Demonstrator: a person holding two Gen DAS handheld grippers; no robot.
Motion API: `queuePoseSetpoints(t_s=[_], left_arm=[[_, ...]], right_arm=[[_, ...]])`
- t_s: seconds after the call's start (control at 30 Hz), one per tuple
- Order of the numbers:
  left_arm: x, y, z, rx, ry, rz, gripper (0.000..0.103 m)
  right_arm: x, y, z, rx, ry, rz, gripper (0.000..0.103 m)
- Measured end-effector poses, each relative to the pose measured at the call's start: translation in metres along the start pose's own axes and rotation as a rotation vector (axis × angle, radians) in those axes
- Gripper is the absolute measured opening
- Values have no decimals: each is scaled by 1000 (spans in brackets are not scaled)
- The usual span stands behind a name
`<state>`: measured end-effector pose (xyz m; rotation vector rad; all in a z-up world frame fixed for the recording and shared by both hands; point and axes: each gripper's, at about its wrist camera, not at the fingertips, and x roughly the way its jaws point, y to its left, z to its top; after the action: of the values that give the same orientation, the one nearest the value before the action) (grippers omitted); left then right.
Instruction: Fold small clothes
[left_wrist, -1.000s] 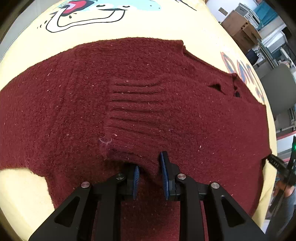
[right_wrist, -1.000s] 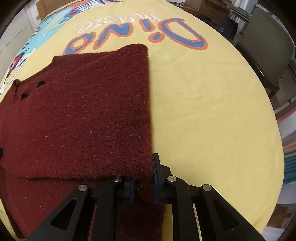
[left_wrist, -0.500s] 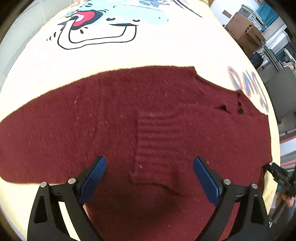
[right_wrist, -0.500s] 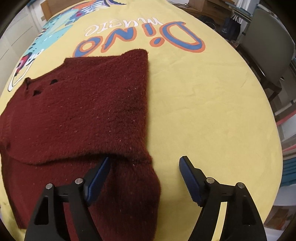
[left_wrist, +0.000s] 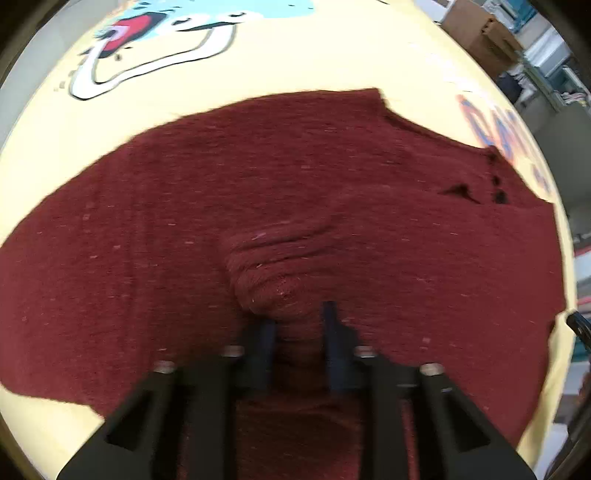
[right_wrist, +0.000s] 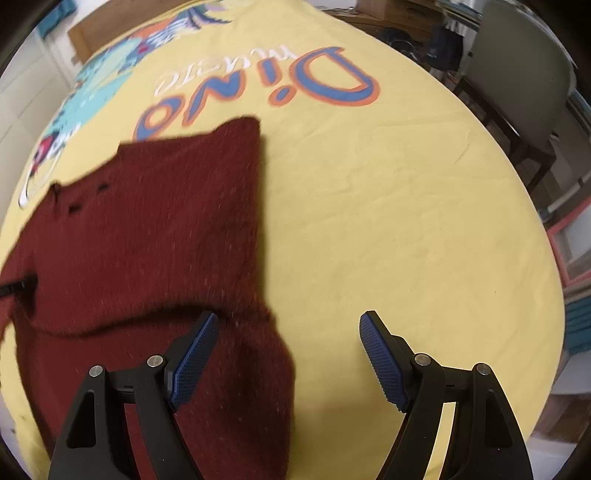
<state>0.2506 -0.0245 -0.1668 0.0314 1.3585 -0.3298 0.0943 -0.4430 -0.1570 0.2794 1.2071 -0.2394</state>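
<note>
Left wrist view: the frame is motion-blurred, and my left tool (left_wrist: 297, 332) is clenched on a bunched ribbed cuff (left_wrist: 273, 280) of the maroon sweater (left_wrist: 147, 240). Its jaws have just been closing, with that cuff between them; half a second ago they stood wide above the flat cuff. The sweater lies spread on the yellow printed cloth (left_wrist: 258, 62) covering the table; its lower edge is cut off by the frame and hidden behind the tool's black arms. The cartoon print at the top is only partly in view. At the right edge, a black tip of my other tool barely shows.

Right wrist view: my right tool (right_wrist: 288, 347) is released, its jaws spread wide above the sweater's folded right edge and the bare cloth, gripping nothing. A second ago it pinched that edge. The sweater's left part runs out of frame. A grey chair (right_wrist: 517, 70) stands beyond the table, blurred.
</note>
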Motion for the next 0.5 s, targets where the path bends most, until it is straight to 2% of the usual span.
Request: queuePoseSetpoints(t_s=[0.13,0.27,0.33,0.4,0.47,0.5], left_arm=[[-1,-5,-2,15,-25,5,10],[-30,-14,-4,53,-130,22,9],[-45,-16,-1,77,-185,36,9],[-56,-14,1,94,-220,57,9],[-53,-5,4,77,-215,72,9],[-48,-3,8,64,-206,73,9]], right_arm=[[14,-1,25,33,-9,47,80],[36,-10,53,117,27,119,76],[42,-9,61,135,31,142,58],[50,-3,67,134,48,167,54],[61,9,69,111,75,165,50],[67,15,68,94,87,154,40]])
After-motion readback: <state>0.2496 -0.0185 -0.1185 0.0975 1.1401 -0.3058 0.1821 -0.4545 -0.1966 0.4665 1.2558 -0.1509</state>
